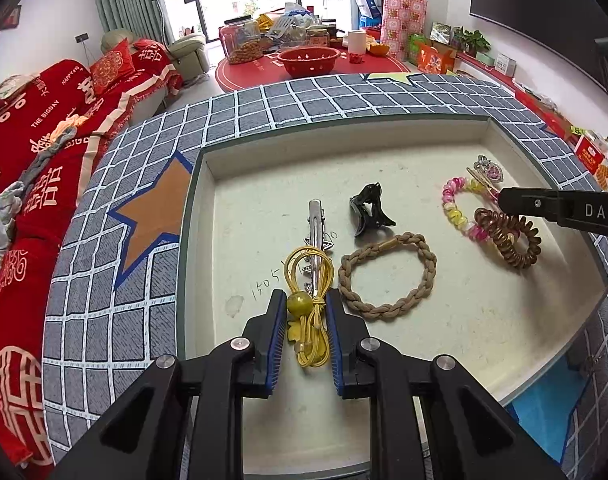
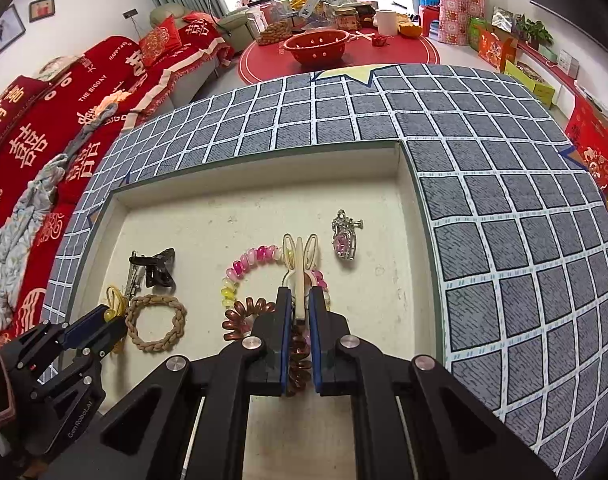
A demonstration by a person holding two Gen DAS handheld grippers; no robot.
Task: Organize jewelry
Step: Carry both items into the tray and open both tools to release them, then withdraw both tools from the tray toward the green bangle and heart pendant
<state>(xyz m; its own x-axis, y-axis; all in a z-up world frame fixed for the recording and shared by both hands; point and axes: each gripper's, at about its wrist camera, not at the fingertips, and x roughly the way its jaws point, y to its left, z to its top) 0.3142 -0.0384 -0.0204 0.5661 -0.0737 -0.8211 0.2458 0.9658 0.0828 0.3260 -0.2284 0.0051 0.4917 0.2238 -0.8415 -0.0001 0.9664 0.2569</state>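
A shallow cream tray (image 1: 208, 164) holds hair accessories. My left gripper (image 1: 306, 300) is shut on a yellow elastic hair tie with a bead (image 1: 310, 312). Beyond it lie a silver clip (image 1: 315, 224), a black claw clip (image 1: 370, 208) and a braided tan hair tie (image 1: 388, 276). My right gripper (image 2: 300, 294) is shut on a cream bunny-ear hair clip (image 2: 301, 264), above a pink-yellow bead bracelet (image 2: 244, 266) and a brown spiral hair tie (image 2: 244, 312). A silver claw clip with a pink gem (image 2: 344, 240) lies to the right.
The tray (image 2: 400, 168) sits on a grey grid-pattern cloth (image 2: 504, 200). A red-covered sofa (image 1: 36, 140) stands to the left. A round red table (image 1: 312, 68) with a red colander and jars stands beyond.
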